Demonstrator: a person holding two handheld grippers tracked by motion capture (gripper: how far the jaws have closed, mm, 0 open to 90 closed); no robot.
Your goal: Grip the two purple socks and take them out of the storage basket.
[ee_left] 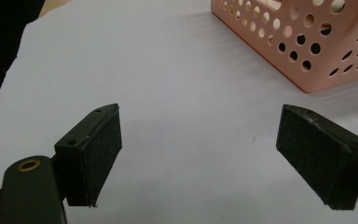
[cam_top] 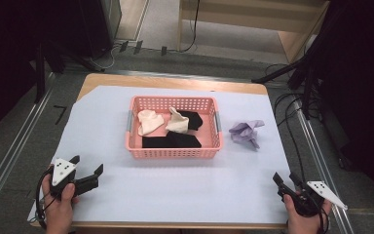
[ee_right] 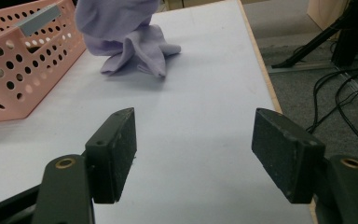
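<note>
- Basket (cam_top: 174, 152), pink, perforated, sits mid-surface holding cream socks (cam_top: 151, 122) and black socks (cam_top: 171, 141); no legible writing on it.
- Lilac cloth (cam_top: 246, 132) lies just right of it.
- Your left gripper (cam_top: 86, 170) and right gripper (cam_top: 286, 183): jaws spread, empty.

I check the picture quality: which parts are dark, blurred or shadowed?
High view: the corners are almost black, the table evenly lit. Left gripper view: the basket looks soft. Right gripper view: the purple cloth casts a faint shadow.

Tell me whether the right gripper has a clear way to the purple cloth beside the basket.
Probably yes: the right gripper is open, and bare table lies between it and the purple cloth.
</note>
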